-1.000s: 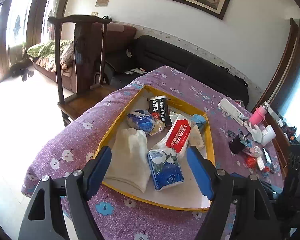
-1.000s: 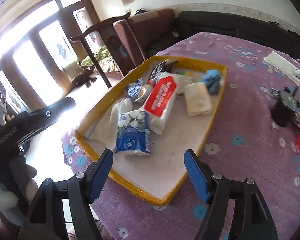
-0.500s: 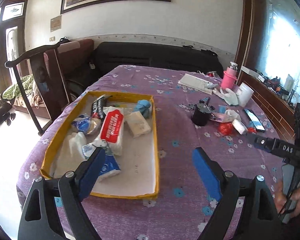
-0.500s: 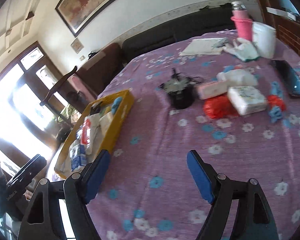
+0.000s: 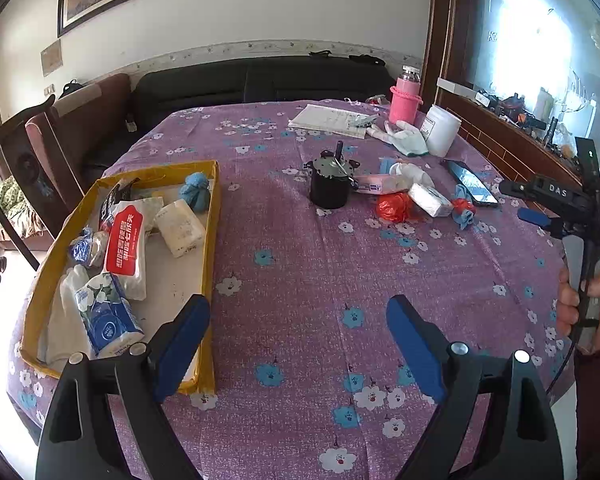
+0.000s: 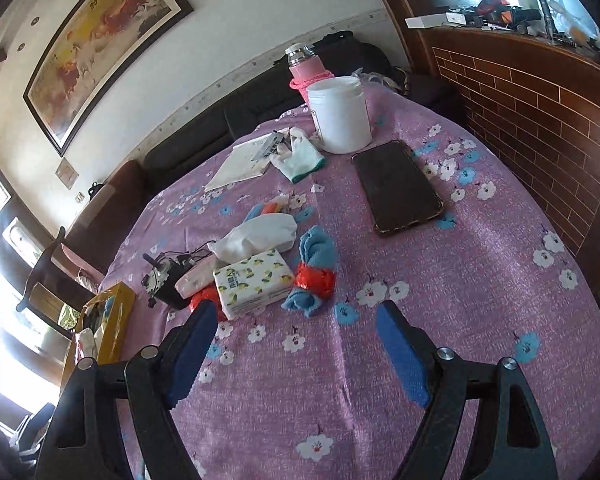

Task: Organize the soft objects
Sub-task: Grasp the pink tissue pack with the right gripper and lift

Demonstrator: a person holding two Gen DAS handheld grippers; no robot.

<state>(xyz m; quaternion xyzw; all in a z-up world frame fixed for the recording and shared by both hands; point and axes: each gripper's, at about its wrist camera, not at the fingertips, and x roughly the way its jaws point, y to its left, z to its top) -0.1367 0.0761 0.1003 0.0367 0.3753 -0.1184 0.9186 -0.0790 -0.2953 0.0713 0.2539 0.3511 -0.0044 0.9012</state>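
Left wrist view. Left tool (image 5: 298, 346) hangs over bare purple cloth on the counter (image 5: 300, 280), jaws wide apart, nothing between them. The yellow tray (image 5: 212, 216) at the left already holds a fair share of the soft things: red-labelled wipes pack (image 5: 126, 246), blue tissue pack (image 5: 108, 318), pale tissue pack (image 5: 180, 228), blue cloth bundle (image 5: 196, 192), a white glove and a few small wrapped bits. That part reads as done. Further back, by the black pot (image 5: 330, 186), a loose cluster is left on the cloth: red crumpled bag (image 5: 394, 206), white tissue pack (image 5: 430, 200), a blue rag. The person's hand (image 5: 588, 308) grips the other tool's handle at the right edge.

Right wrist view. Right tool (image 6: 296, 354) has its jaws standing apart, empty, aimed at the leftover cluster, which lies just beyond its tips. Closest: lemon-print tissue pack (image 6: 252, 282), and beside it a blue cloth tied with red (image 6: 312, 276). Behind them a white cloth (image 6: 260, 236) and a pink pack (image 6: 194, 278) near the pot. A green-cuffed glove (image 6: 300, 156) lies further off by the white jar (image 6: 340, 114). The phone (image 6: 396, 188) is hard (no business in the tray, I judge).

Estimate: roughly half sorted; five or six soft items remain out on the counter, well apart from the tray.
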